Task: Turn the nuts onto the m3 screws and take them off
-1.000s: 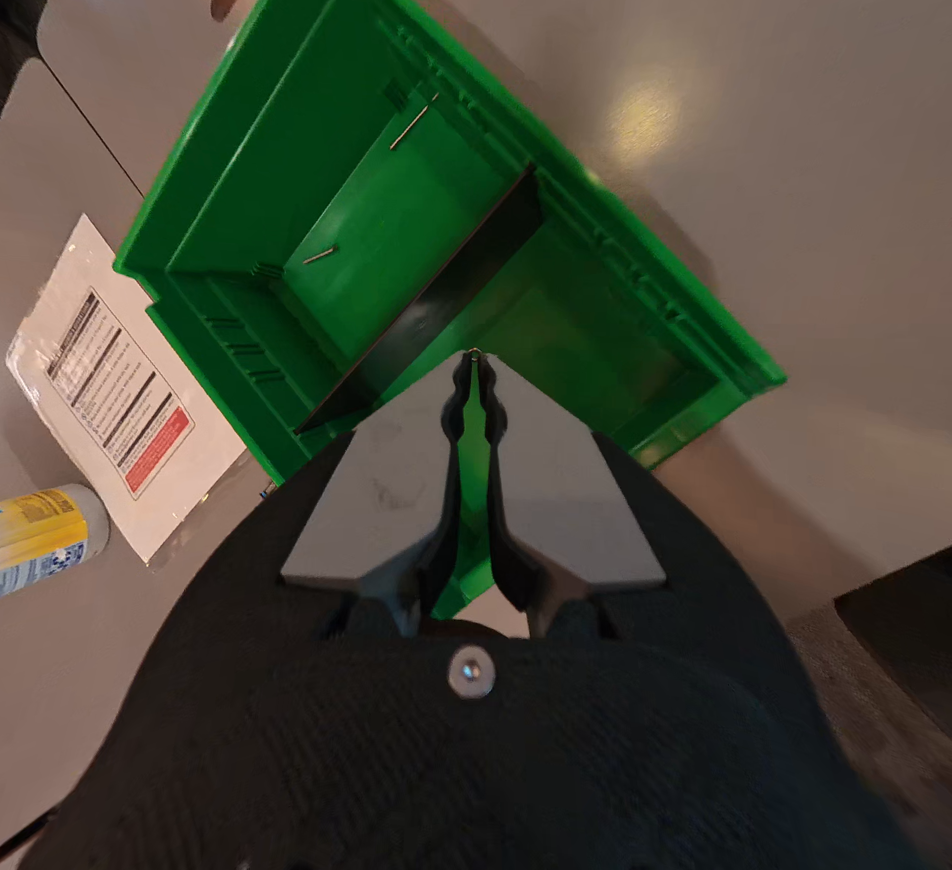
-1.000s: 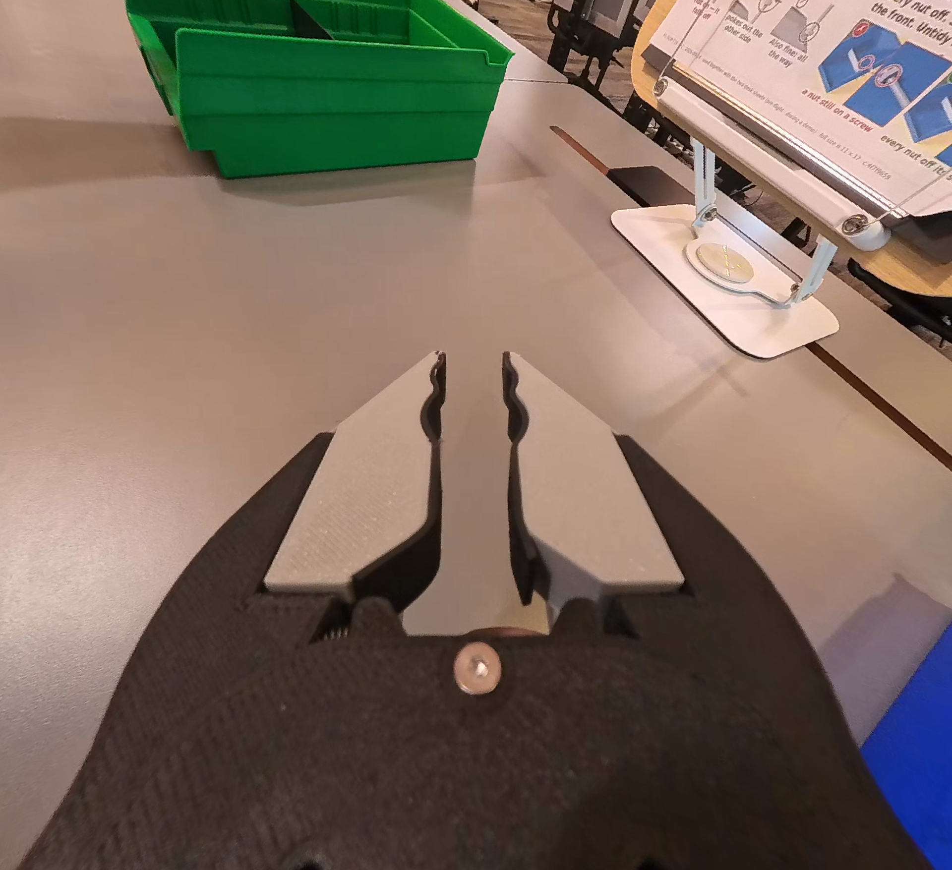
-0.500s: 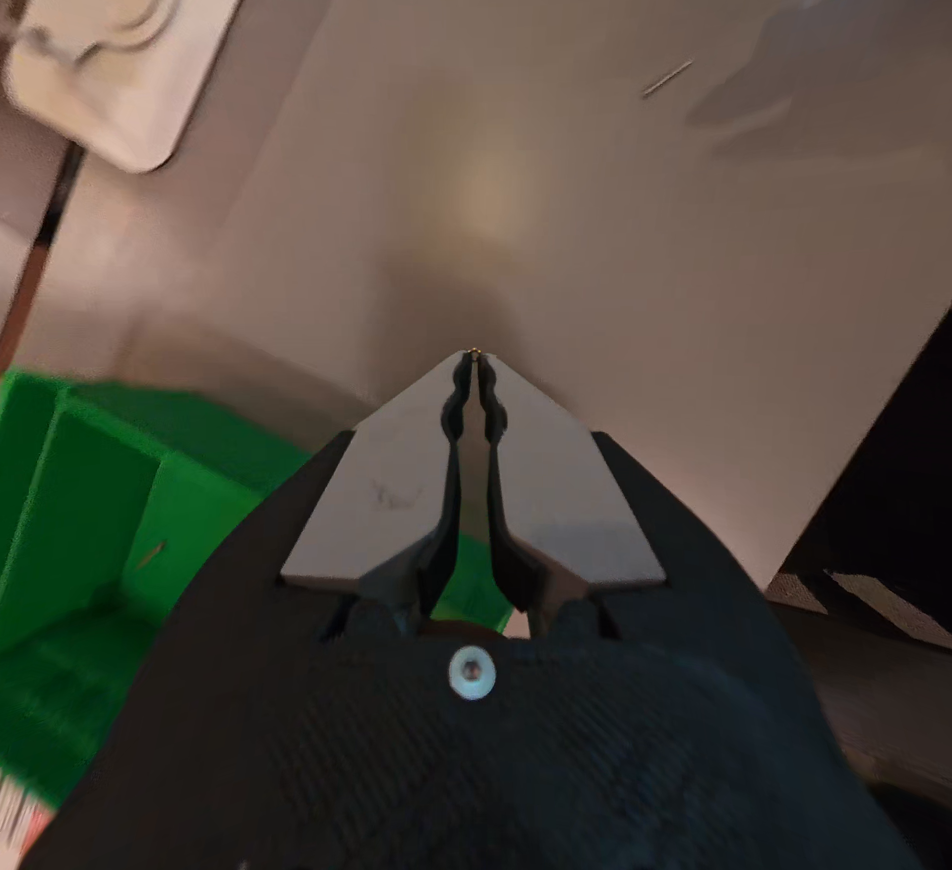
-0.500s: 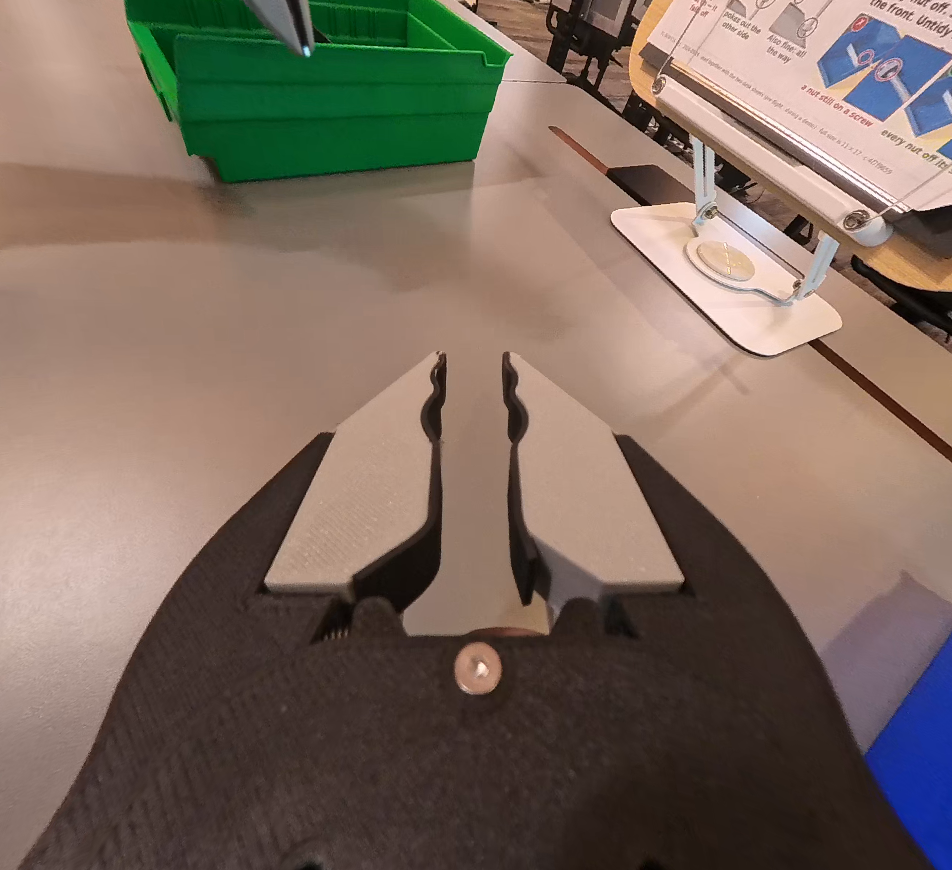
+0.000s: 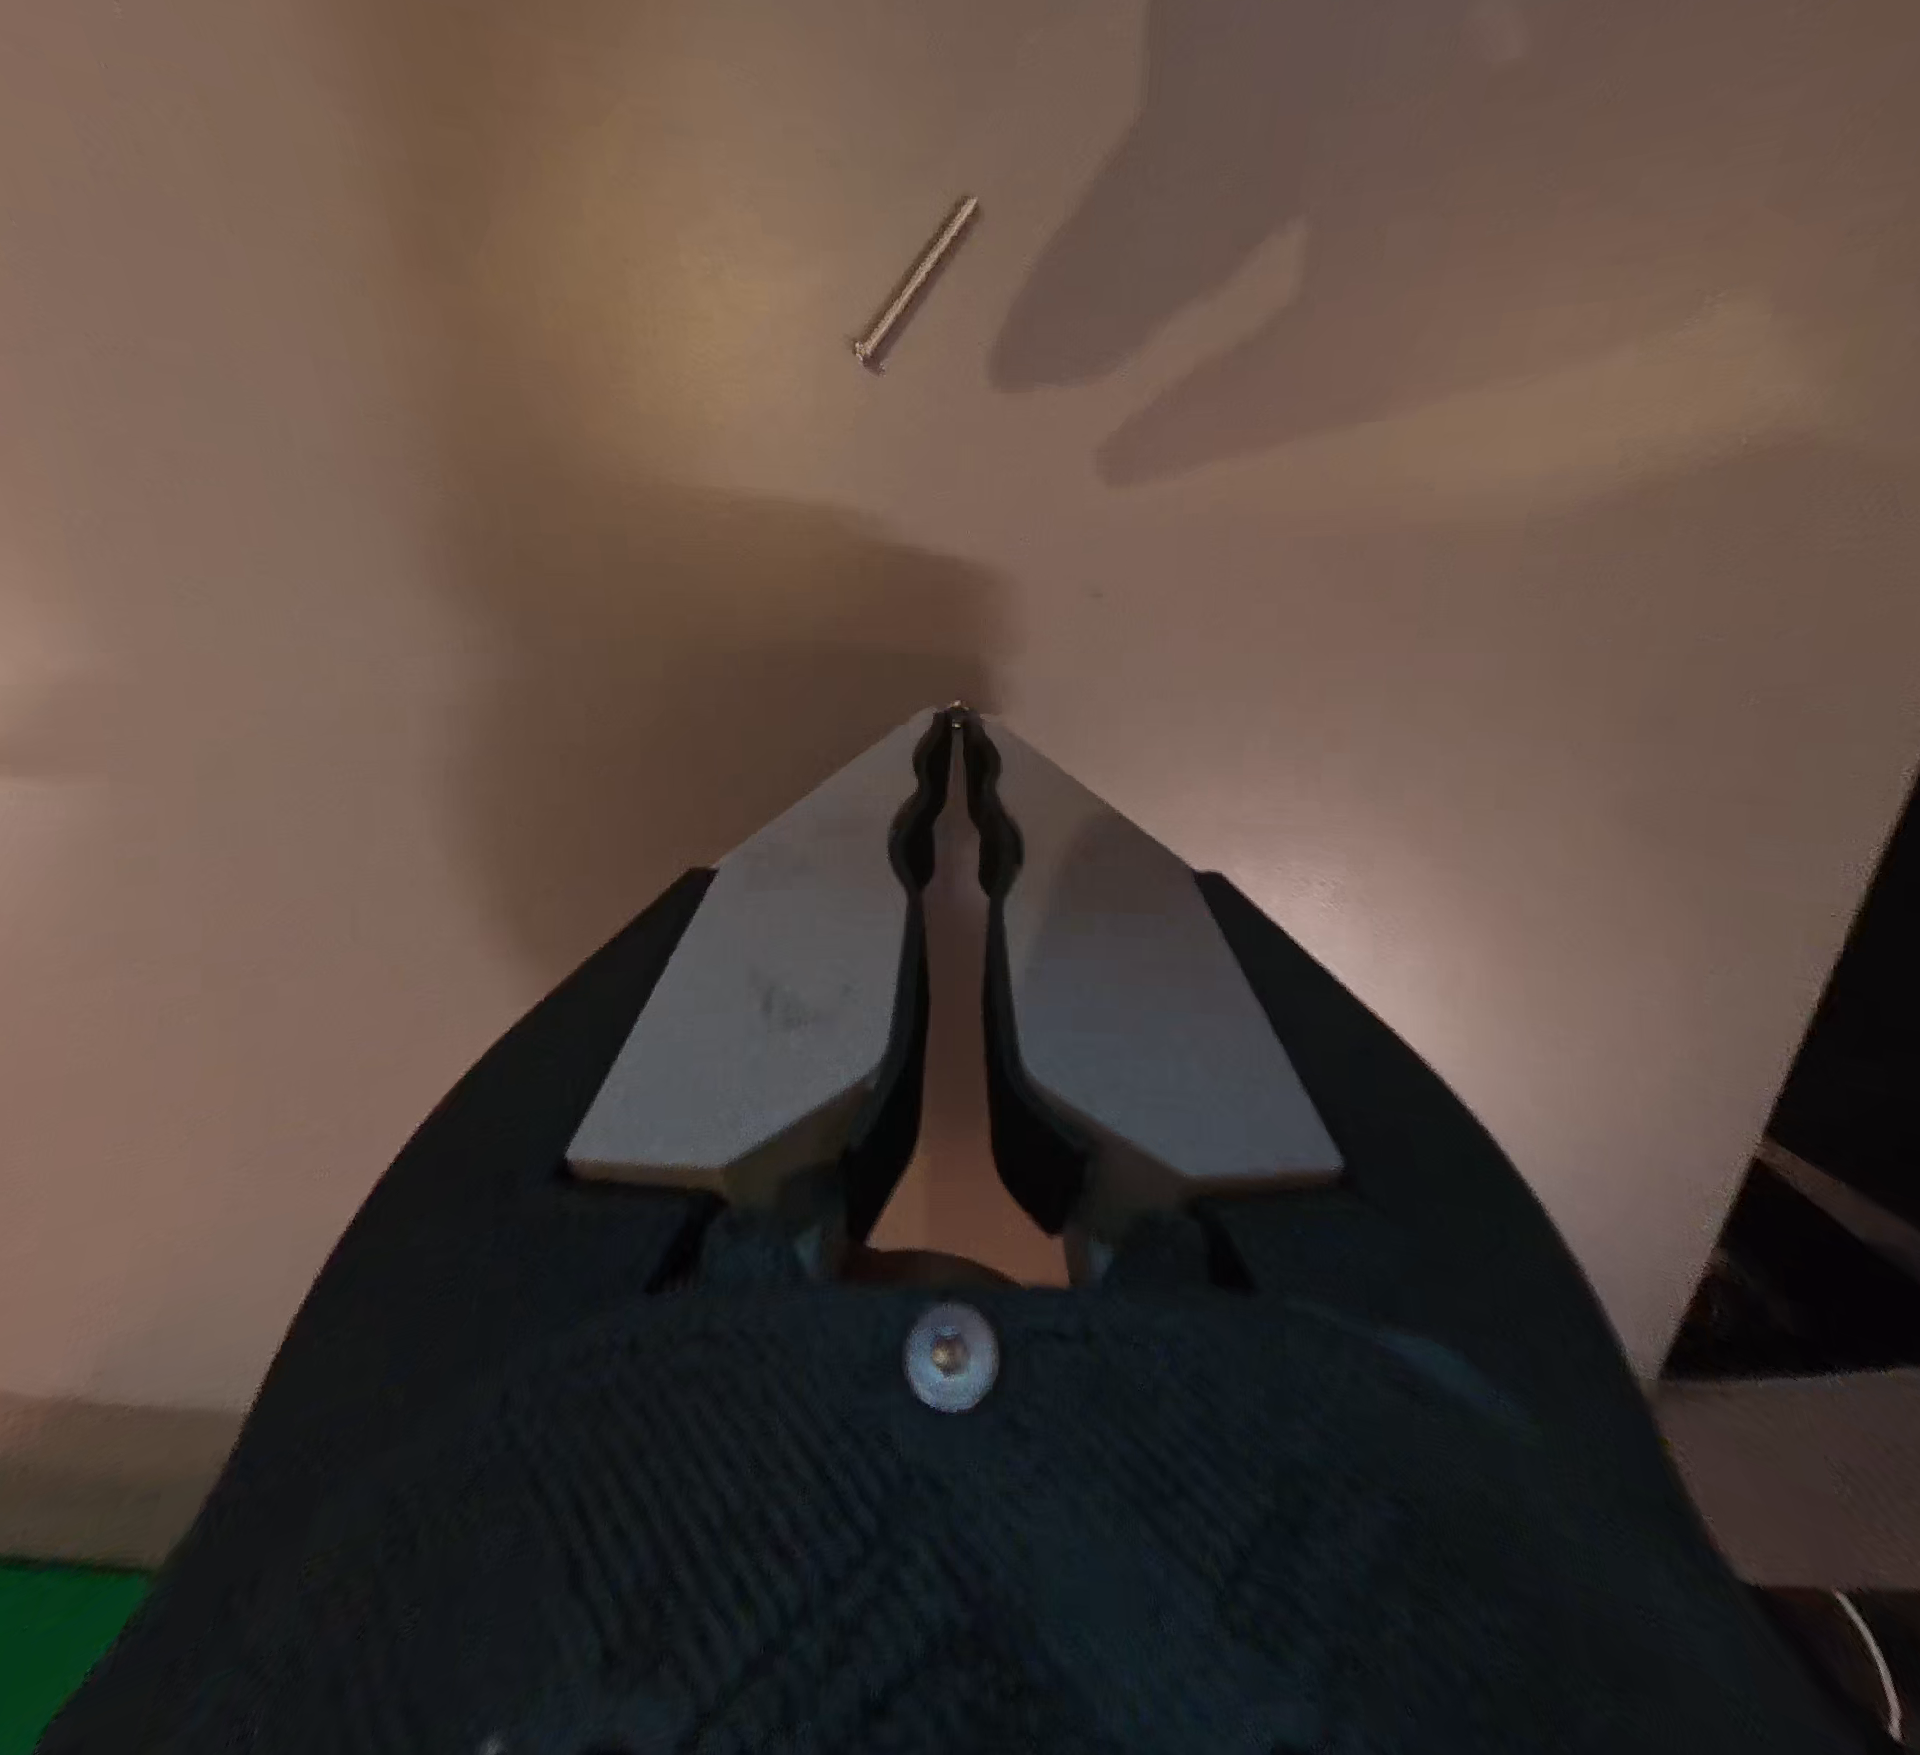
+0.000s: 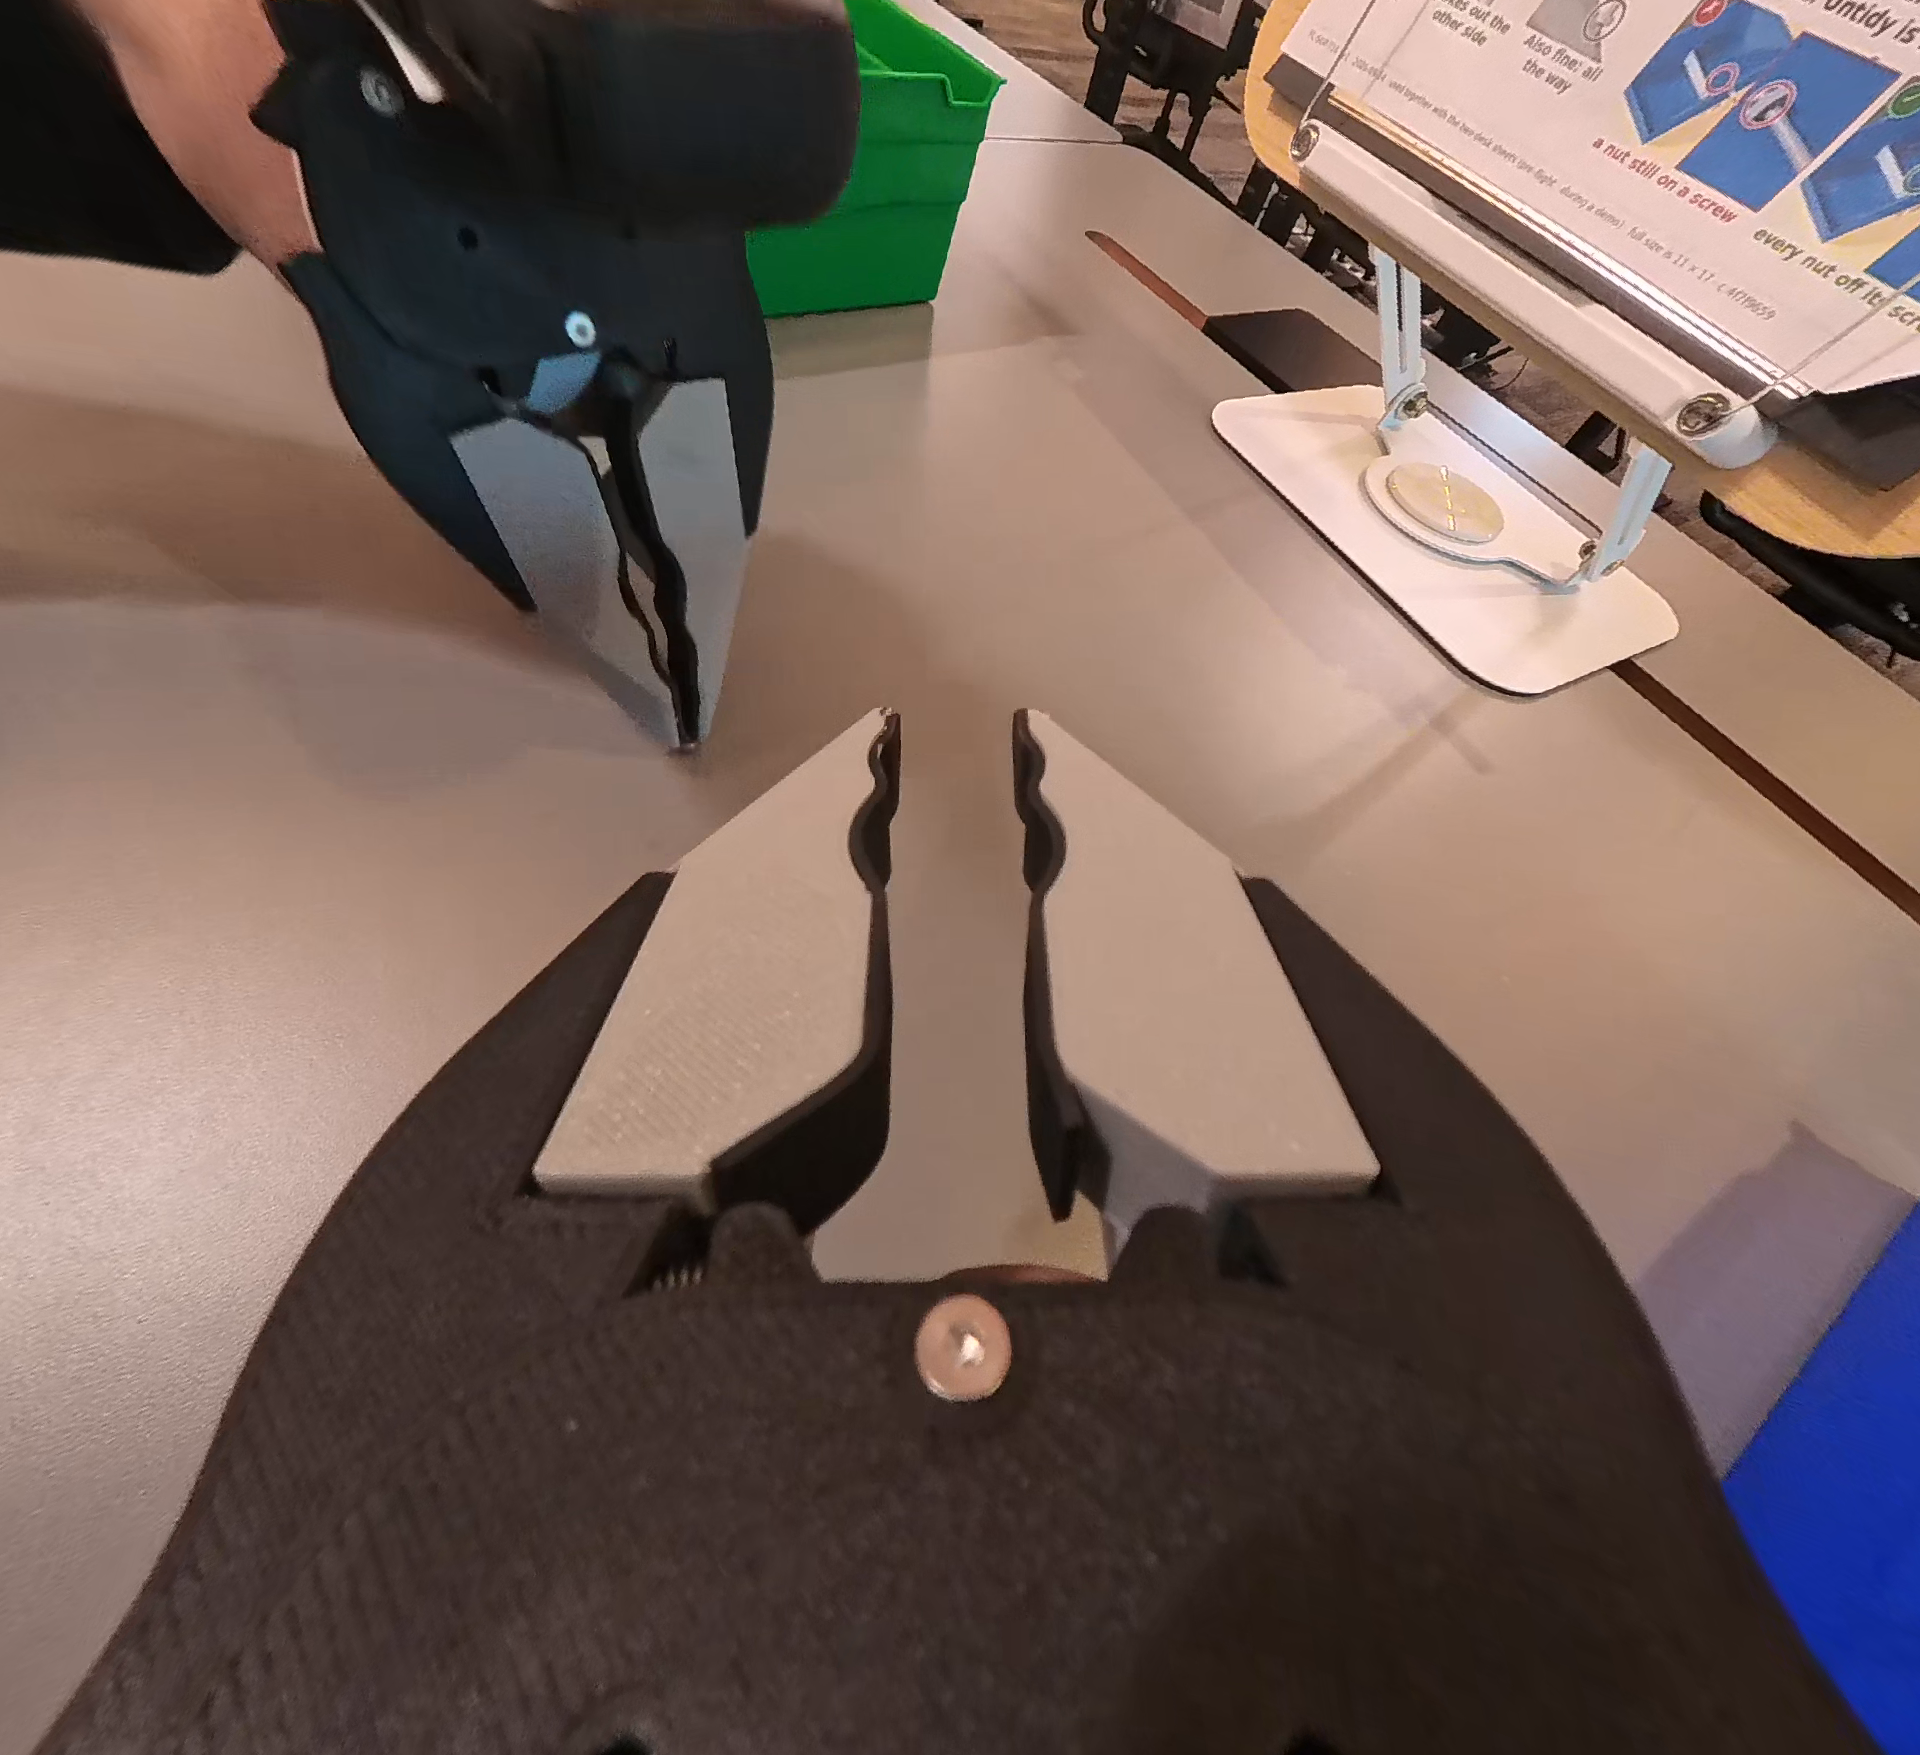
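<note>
A long thin screw (image 5: 914,277) lies flat on the grey table (image 5: 416,562), ahead of my left gripper (image 5: 954,713). The left gripper is shut, with a tiny metal nut (image 5: 954,706) pinched at its very tips. In the right wrist view the left gripper (image 6: 686,737) points steeply down, its tips just above or on the table, held by a person's hand (image 6: 156,64). My right gripper (image 6: 951,723) is open and empty, low over the table, just right of the left gripper's tips. The screw is not clearly seen in the right wrist view.
A green bin (image 6: 883,178) stands behind the left gripper; a corner of it shows in the left wrist view (image 5: 62,1643). A white stand (image 6: 1455,562) holding an instruction sheet is at the right. A blue object (image 6: 1849,1393) sits at the near right. The table edge (image 5: 1766,1030) runs on the right. The long thin screw (image 5: 914,277) sits 7 centimetres or so from the ends of my left fingers.
The left gripper, still shut on the nut, has swung from above the green bin to the table in front of the right gripper. The right gripper has stayed open and still.
</note>
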